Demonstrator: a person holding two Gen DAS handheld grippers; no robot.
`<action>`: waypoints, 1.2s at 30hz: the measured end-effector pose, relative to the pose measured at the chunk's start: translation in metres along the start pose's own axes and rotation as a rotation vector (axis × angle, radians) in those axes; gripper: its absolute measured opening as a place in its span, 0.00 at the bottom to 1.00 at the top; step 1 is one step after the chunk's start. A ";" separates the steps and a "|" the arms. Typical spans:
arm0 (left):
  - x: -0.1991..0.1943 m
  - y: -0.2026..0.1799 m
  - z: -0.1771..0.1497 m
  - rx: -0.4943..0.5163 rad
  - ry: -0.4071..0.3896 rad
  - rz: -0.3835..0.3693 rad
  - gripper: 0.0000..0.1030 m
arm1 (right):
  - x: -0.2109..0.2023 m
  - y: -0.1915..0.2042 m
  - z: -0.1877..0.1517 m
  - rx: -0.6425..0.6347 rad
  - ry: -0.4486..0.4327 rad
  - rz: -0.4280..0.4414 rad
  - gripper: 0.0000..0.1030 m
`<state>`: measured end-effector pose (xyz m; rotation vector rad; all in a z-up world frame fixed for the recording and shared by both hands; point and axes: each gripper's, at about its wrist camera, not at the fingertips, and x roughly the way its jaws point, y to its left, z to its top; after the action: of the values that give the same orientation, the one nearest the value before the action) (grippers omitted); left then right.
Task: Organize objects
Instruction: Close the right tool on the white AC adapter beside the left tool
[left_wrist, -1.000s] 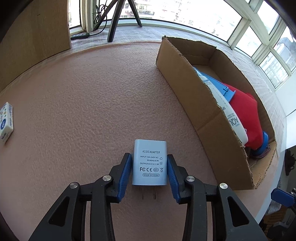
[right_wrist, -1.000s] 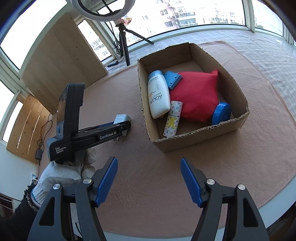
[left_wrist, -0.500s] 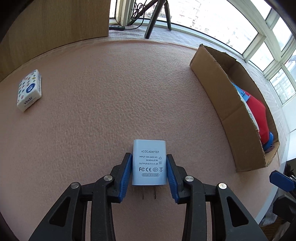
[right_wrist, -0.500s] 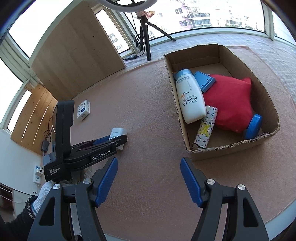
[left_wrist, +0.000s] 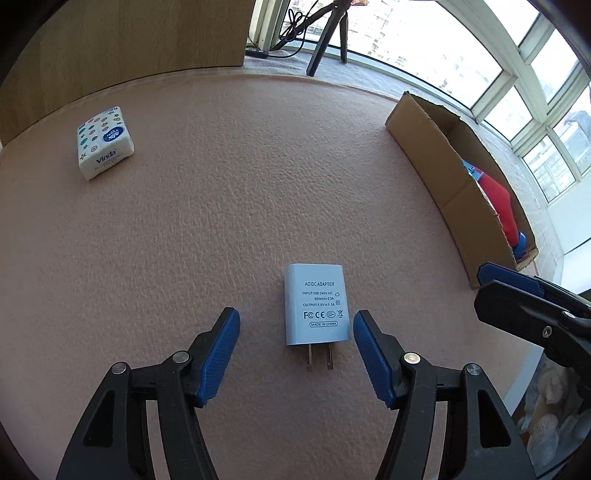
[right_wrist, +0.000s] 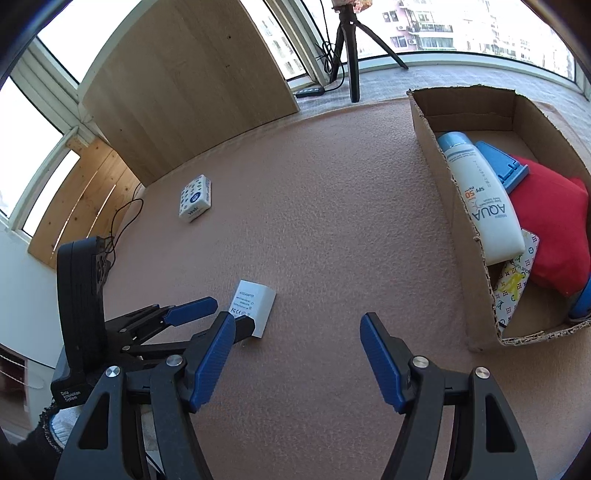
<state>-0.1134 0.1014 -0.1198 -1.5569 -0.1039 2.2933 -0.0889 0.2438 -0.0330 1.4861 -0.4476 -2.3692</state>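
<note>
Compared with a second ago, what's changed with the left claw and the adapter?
The left claw has let go of the white AC/DC adapter: its jaws, clamped on it before, now stand open, and the adapter lies flat on the mat between them. Both cameras swung left, so the tissue pack is now well in view. The right claw is open as before, and the cardboard box holds the same items.

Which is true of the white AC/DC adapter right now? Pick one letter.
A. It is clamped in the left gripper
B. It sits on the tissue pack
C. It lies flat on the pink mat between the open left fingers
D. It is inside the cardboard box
C: the adapter lies label-up on the mat, with the left gripper spread open either side of it.
</note>
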 end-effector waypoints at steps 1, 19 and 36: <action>-0.001 0.004 0.001 0.009 0.005 -0.015 0.66 | 0.005 0.001 0.000 0.002 0.013 0.005 0.65; 0.003 0.010 0.010 0.091 0.068 -0.108 0.61 | 0.064 0.010 0.014 0.088 0.174 0.081 0.48; 0.005 0.007 0.003 0.090 0.095 -0.169 0.42 | 0.089 0.024 0.015 0.080 0.242 0.106 0.31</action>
<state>-0.1197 0.0969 -0.1254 -1.5459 -0.1014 2.0636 -0.1374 0.1865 -0.0881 1.7133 -0.5512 -2.0800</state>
